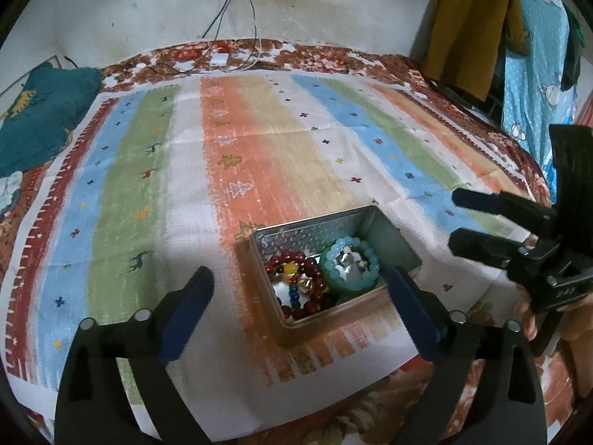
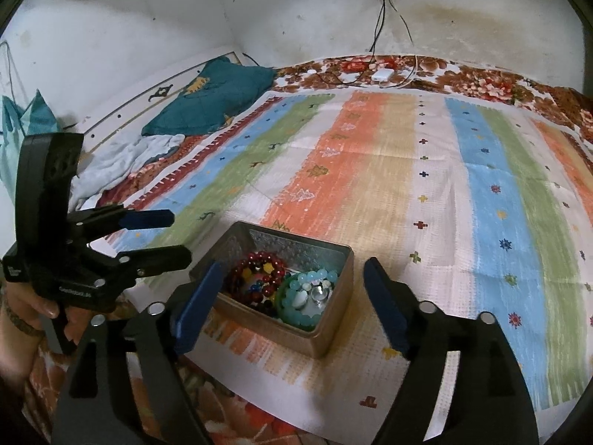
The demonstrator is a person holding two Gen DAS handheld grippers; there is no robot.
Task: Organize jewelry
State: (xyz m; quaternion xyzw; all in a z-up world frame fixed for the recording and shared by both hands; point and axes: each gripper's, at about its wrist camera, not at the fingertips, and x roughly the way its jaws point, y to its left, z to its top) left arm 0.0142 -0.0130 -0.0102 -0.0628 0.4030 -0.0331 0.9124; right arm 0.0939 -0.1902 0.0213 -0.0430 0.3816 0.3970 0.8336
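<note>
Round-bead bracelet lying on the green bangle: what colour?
Pale aqua bracelet, clearest in the left wrist view.

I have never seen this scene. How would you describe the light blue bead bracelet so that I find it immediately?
Look at the striped cloth on the bed; near its front edge stands a small metal tin. The light blue bead bracelet lies inside it, in the right half as the left wrist camera sees it. Its beads are pale turquoise, while the neighbouring red bead bracelet is dark red.
</note>
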